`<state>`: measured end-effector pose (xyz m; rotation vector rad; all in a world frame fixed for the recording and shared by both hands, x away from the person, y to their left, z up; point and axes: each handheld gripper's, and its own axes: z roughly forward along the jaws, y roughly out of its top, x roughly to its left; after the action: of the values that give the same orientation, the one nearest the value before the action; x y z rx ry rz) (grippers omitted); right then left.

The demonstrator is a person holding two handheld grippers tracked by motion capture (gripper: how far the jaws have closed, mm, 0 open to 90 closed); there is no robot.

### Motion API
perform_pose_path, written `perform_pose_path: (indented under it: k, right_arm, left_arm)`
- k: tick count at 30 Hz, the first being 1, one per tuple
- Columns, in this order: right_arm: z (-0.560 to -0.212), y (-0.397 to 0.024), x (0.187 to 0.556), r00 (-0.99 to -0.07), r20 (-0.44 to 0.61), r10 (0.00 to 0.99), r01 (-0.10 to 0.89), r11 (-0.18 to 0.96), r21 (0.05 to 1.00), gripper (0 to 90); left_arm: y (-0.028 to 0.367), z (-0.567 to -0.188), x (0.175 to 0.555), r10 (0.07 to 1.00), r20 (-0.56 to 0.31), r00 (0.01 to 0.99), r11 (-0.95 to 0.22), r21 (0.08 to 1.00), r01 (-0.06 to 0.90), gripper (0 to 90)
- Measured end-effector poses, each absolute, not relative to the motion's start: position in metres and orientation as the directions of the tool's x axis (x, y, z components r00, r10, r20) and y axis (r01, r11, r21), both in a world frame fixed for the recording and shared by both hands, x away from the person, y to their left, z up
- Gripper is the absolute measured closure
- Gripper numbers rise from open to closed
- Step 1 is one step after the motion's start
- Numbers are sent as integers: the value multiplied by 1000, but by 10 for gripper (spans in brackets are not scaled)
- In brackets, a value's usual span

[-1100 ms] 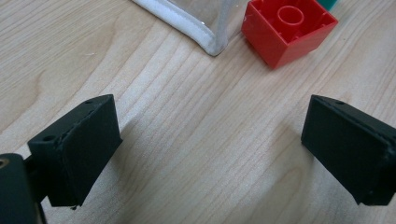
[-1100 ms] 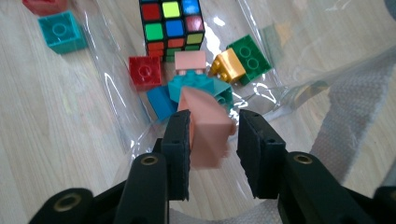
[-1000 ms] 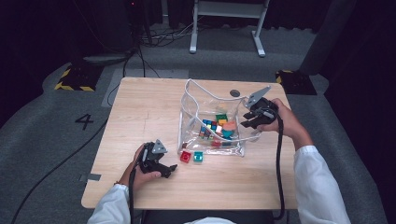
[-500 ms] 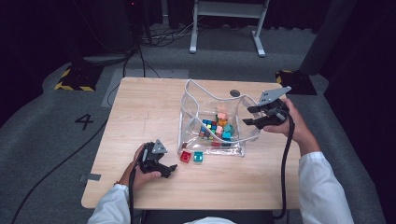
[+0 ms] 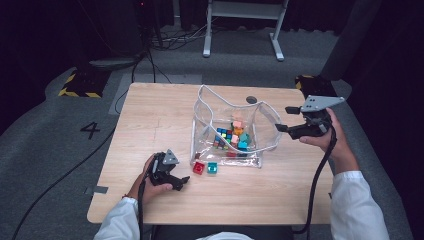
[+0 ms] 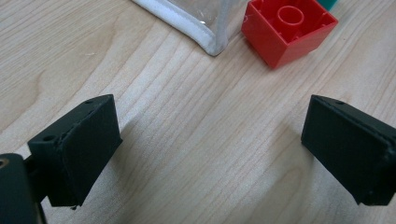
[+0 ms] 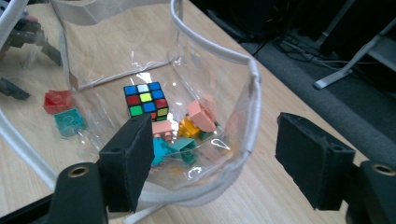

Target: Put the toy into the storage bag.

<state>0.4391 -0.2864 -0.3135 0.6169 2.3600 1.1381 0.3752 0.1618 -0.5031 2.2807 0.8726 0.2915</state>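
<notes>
With both grippers' fingers spread wide and holding nothing, the left gripper (image 5: 182, 181) could knock the red block (image 6: 288, 29) away from the clear bag (image 5: 262, 127) if closed carelessly.

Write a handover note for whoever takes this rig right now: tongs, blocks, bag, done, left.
Right tongs: open, nothing between the jaws, which have just been opening; held beside the clear bag's right rim.
Left tongs: open, empty, low over the table, facing the red block.
In the bag: a puzzle cube and a pile of mixed blocks.
Left out: the red block and a teal block, on the table against the bag's near edge.
Likely next: left tongs pick up the red block and bag it, then the teal block.
</notes>
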Motion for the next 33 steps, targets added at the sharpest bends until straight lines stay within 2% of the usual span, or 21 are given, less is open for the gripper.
perform_pose_path:
  k: [16, 26, 33]
  right_arm:
    - [-328, -332, 407, -753, -191, 630, 182, 477, 860, 255]
    - [-371, -342, 392, -762, -144, 631, 221, 463, 858, 256]
    - [-407, -329, 385, -795, -122, 595, 249, 502, 828, 268]
  left_arm:
    - [162, -503, 375, 660, -29, 750, -551, 661, 510, 46]
    - [162, -503, 375, 659, -29, 752, -552, 660, 509, 46]
    - [162, -503, 375, 659, -29, 751, -552, 660, 510, 46]
